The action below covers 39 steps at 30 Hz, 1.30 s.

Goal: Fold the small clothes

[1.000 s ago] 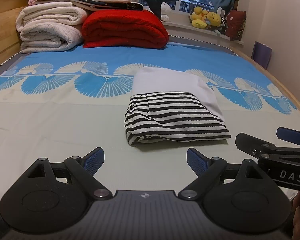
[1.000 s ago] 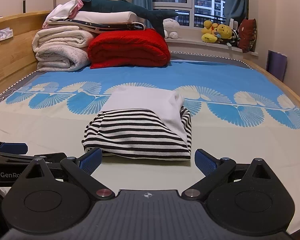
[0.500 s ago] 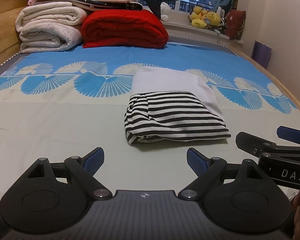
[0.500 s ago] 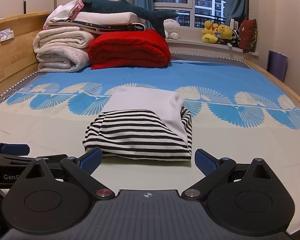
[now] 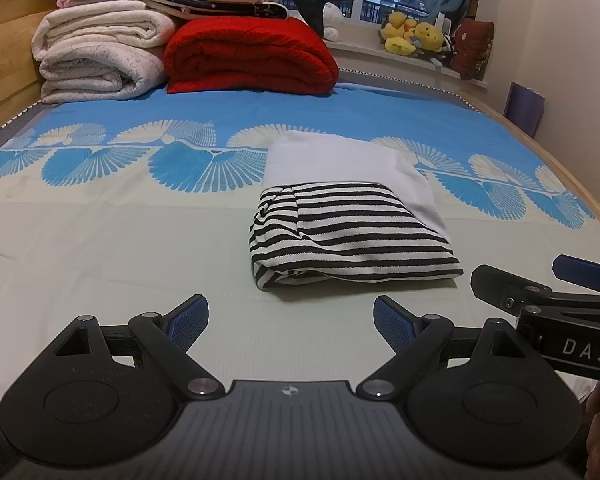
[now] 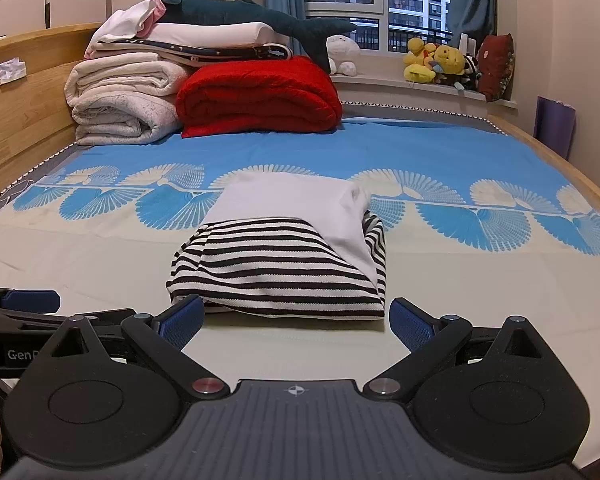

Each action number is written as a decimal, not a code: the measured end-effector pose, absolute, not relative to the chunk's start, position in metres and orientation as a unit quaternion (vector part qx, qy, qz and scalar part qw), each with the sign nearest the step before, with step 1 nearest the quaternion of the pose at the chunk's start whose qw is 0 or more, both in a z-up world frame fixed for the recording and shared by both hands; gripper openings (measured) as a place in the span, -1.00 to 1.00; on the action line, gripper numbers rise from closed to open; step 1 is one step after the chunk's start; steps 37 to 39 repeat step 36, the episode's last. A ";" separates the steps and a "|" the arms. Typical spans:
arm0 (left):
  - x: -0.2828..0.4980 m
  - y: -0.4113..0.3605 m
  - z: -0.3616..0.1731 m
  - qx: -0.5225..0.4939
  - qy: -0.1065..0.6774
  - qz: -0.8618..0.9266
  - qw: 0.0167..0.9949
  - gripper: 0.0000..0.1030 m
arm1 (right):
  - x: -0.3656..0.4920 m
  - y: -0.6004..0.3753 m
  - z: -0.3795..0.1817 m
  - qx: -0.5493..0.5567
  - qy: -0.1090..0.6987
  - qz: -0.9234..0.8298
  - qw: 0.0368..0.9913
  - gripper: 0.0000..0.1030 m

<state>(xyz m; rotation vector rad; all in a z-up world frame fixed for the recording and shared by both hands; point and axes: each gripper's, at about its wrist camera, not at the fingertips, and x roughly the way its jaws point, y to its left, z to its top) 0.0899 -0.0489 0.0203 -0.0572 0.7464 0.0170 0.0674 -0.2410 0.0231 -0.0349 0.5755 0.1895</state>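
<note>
A small garment, black-and-white striped with a white part, lies folded into a compact rectangle [image 5: 348, 224] on the bed; it also shows in the right wrist view [image 6: 288, 252]. My left gripper [image 5: 290, 322] is open and empty, just in front of the garment and a little to its left. My right gripper [image 6: 296, 320] is open and empty, close to the garment's near edge, with the fold lying between its fingers' lines. Each gripper shows at the edge of the other's view: the right [image 5: 548, 292], the left [image 6: 28, 304].
The bed sheet [image 5: 100, 240] is pale with blue fan prints. Folded white blankets [image 5: 100, 56] and a red quilt [image 5: 252, 56] are stacked at the head. A wooden bed frame [image 6: 24, 112] runs along the left; plush toys [image 6: 436, 64] sit on the windowsill.
Both grippers have barely moved; the view has shifted very slightly. The garment lies as before.
</note>
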 end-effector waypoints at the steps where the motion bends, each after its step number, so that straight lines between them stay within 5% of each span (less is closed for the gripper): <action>1: 0.090 -0.049 0.020 -0.027 0.364 0.008 0.931 0.80 | 0.067 -0.241 0.023 -0.017 0.283 0.093 0.954 0.91; 39: 0.090 -0.051 0.015 -0.033 0.371 0.012 0.928 0.80 | 0.067 -0.239 0.019 -0.016 0.288 0.093 0.953 0.91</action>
